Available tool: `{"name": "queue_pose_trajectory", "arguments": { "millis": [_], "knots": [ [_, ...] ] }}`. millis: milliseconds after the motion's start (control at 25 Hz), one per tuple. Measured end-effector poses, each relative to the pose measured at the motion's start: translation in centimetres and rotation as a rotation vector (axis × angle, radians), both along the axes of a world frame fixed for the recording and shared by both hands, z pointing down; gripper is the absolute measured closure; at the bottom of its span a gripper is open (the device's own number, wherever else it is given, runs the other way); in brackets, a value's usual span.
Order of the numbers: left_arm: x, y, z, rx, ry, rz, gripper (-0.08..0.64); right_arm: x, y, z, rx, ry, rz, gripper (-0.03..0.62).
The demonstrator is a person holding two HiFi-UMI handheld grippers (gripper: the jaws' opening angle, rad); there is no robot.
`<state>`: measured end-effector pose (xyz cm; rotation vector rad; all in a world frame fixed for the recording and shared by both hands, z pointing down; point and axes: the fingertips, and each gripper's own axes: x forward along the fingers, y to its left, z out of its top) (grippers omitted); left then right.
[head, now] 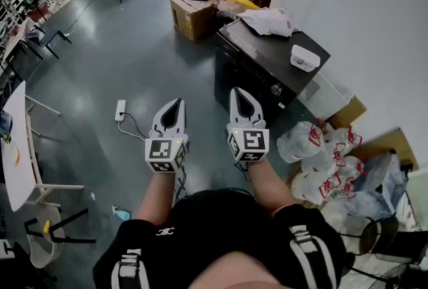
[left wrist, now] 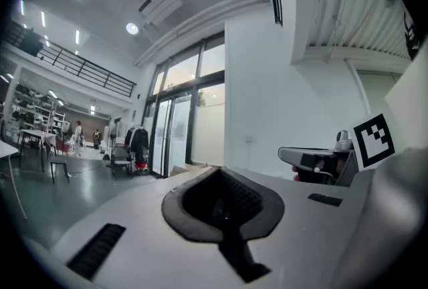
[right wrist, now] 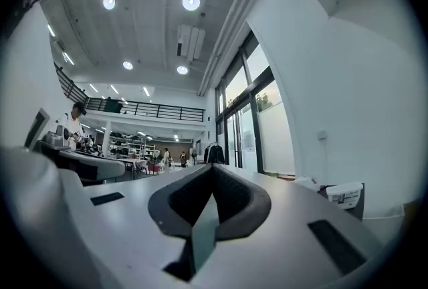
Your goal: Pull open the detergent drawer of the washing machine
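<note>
The black washing machine (head: 257, 63) stands ahead and to the right in the head view, seen from above. A round knob (head: 275, 89) shows on its front panel; the detergent drawer cannot be made out from this angle. Both grippers are held level in front of my body, well short of the machine. My left gripper (head: 176, 104) is shut with nothing in it, its tips meeting in the left gripper view (left wrist: 221, 172). My right gripper (head: 239, 92) is nearer the machine's front corner and is also shut and empty (right wrist: 212, 167).
A white box (head: 304, 57) and a crumpled white cloth (head: 269, 20) lie on the machine's top. Cardboard boxes (head: 194, 13) stand behind it, and tied plastic bags (head: 321, 154) lie to its right. A power strip (head: 120, 110) with its cable lies on the floor at left. A white table (head: 17, 147) stands at far left.
</note>
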<state>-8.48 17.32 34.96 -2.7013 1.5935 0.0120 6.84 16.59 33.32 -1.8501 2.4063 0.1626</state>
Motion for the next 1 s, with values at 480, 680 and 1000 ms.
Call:
{"name": "queue_pose_trajectory", "arguments": {
  "millis": [480, 680, 1000],
  "knots": [
    [0.5, 1.8, -0.6, 0.024, 0.001, -0.003, 0.565, 0.3, 1.4, -0.4, 0.016, -0.011, -0.007, 0.589],
    [-0.9, 2.0, -0.2, 0.03, 0.009, -0.001, 0.565, -1.3, 1.9, 0.1, 0.022, -0.003, -0.011, 0.591],
    [-4.3, 1.9, 0.7, 0.01, 0.04, 0.024, 0.565, -5.1, 1.7, 0.9, 0.009, 0.01, 0.001, 0.589]
  ]
}}
